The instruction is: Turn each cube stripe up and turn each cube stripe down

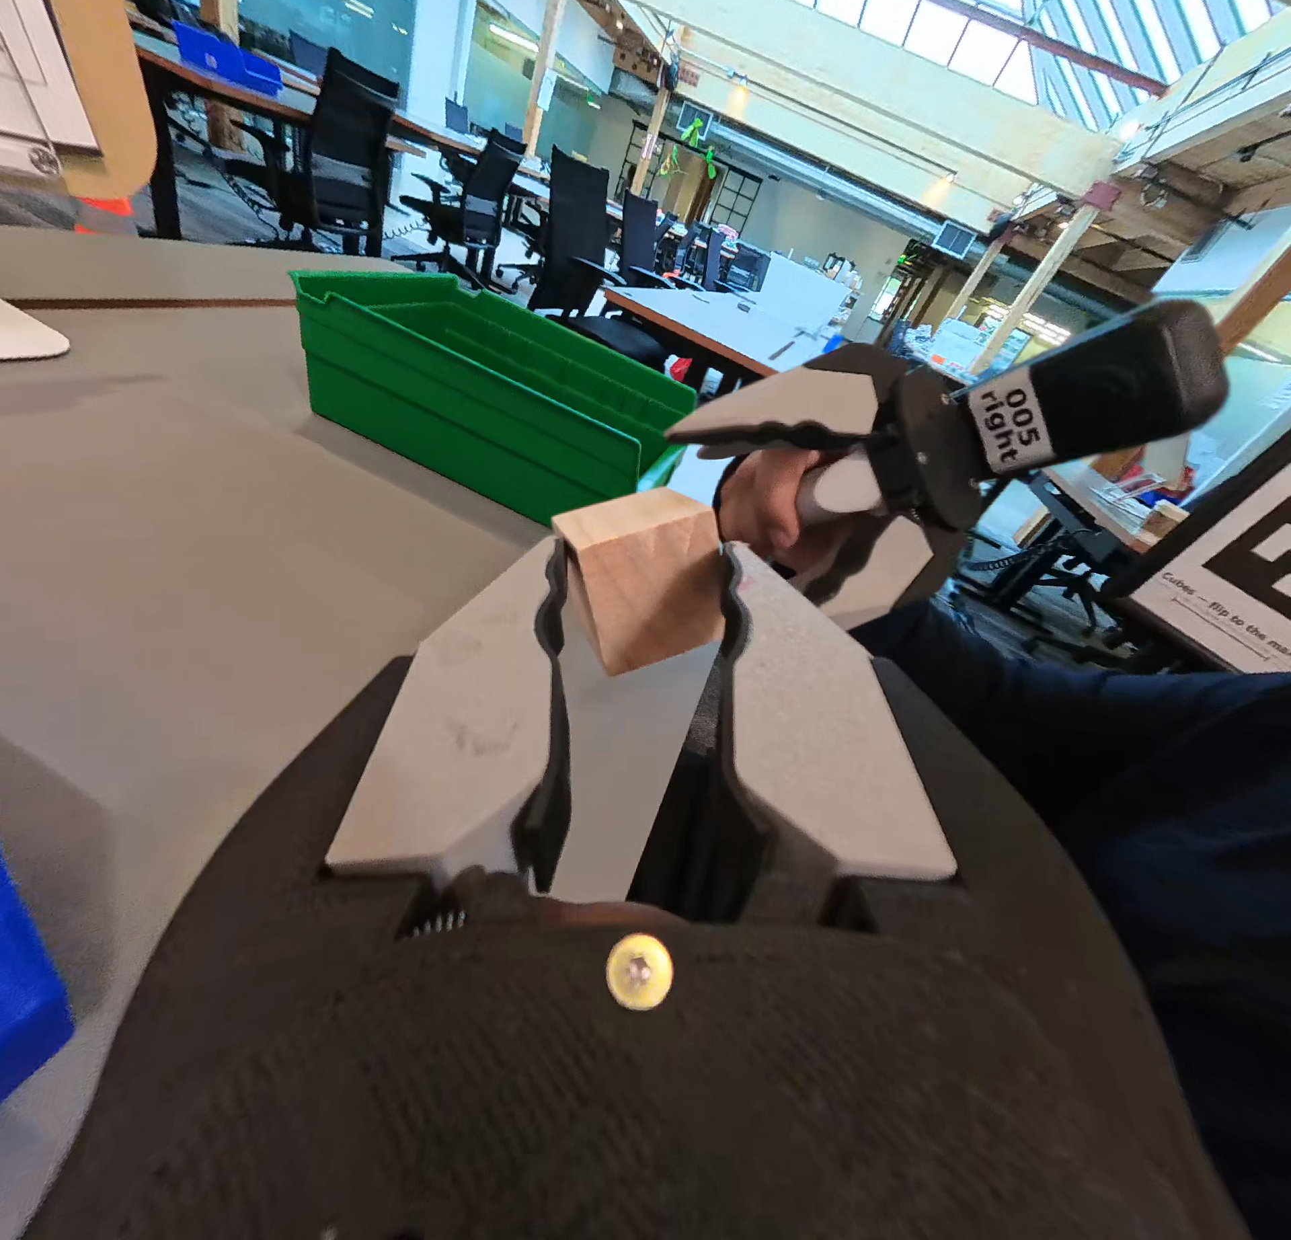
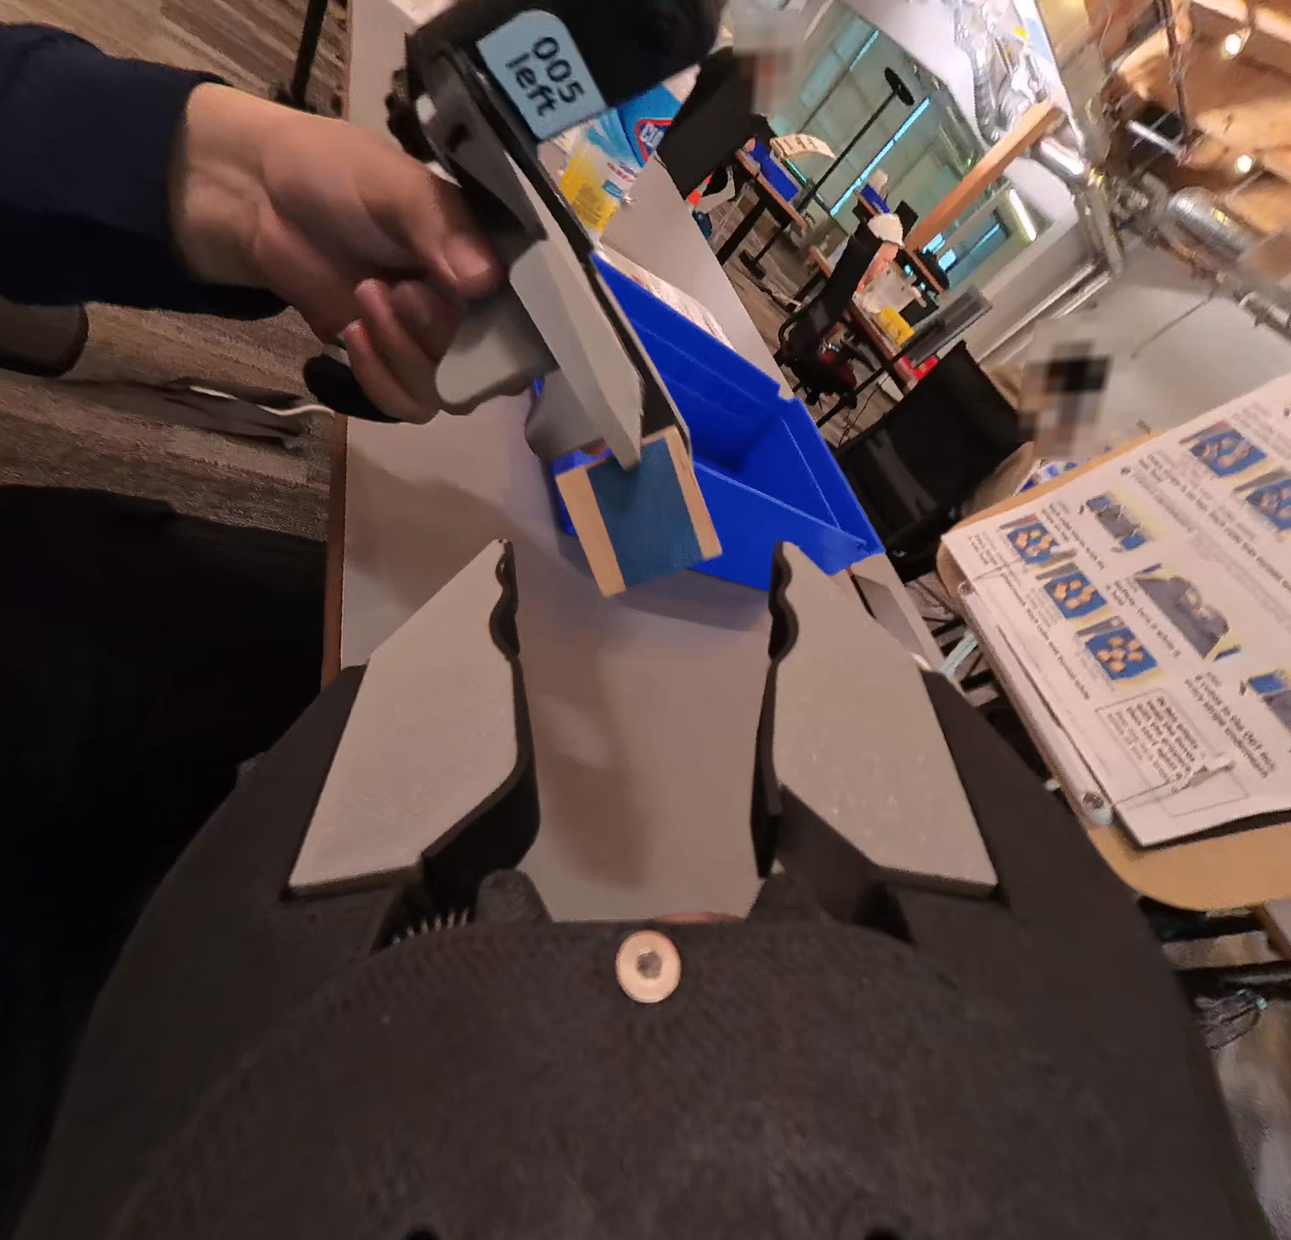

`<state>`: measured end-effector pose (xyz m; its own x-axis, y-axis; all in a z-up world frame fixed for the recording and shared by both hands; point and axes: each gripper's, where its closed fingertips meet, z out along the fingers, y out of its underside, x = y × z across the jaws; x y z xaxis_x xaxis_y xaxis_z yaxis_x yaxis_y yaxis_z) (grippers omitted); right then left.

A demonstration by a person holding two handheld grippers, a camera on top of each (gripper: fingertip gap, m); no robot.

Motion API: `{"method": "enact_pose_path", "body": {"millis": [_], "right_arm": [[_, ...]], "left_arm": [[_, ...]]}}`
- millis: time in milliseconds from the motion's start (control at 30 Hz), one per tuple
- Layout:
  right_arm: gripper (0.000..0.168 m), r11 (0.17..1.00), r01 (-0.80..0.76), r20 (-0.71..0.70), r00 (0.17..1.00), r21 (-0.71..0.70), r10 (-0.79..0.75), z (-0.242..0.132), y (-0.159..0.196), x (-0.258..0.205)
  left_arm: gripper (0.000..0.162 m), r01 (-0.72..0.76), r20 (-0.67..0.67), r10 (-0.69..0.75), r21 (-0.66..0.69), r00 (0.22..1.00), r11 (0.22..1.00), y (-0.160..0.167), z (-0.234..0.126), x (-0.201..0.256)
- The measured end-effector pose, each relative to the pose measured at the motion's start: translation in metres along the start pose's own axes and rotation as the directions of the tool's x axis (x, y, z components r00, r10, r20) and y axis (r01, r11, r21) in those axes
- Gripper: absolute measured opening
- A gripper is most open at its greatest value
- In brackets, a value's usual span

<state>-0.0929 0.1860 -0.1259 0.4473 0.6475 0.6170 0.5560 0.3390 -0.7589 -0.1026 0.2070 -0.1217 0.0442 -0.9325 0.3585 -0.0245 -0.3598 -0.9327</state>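
My left gripper is shut on a wooden cube and holds it tilted above the grey table. In the left wrist view only plain wood faces show. In the right wrist view the cube shows a wide blue stripe facing the camera, with the left gripper clamped on its top. My right gripper is open and empty, just short of the cube. It also shows in the left wrist view, held in a hand to the right of the cube.
A green bin stands on the table behind the cube. A blue bin sits behind the cube in the right wrist view and at the lower left of the left wrist view. Printed instruction sheets lie at the right.
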Motion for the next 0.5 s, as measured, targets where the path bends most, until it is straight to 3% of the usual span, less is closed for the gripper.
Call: {"method": "enact_pose_path", "body": {"millis": [200, 400, 500], "right_arm": [[0.047, 0.98, 0.176, -0.087, 0.979, -0.092, -0.184, 0.011, 0.014, -0.002], [0.04, 0.977, 0.168, -0.056, 0.983, -0.13, -0.176, 0.016, 0.023, -0.006], [0.04, 0.986, 0.107, -0.036, 0.993, -0.126, -0.112, 0.017, 0.026, -0.005]], "left_arm": [[0.042, 0.059, -0.056, -0.061, -0.033, 0.997, 0.998, 0.012, 0.012, 0.005], [0.043, 0.038, -0.02, -0.039, -0.052, 0.999, 0.998, 0.018, 0.013, -0.003], [0.043, -0.025, 0.063, 0.03, -0.066, 0.998, 0.998, 0.017, 0.008, -0.014]]}}
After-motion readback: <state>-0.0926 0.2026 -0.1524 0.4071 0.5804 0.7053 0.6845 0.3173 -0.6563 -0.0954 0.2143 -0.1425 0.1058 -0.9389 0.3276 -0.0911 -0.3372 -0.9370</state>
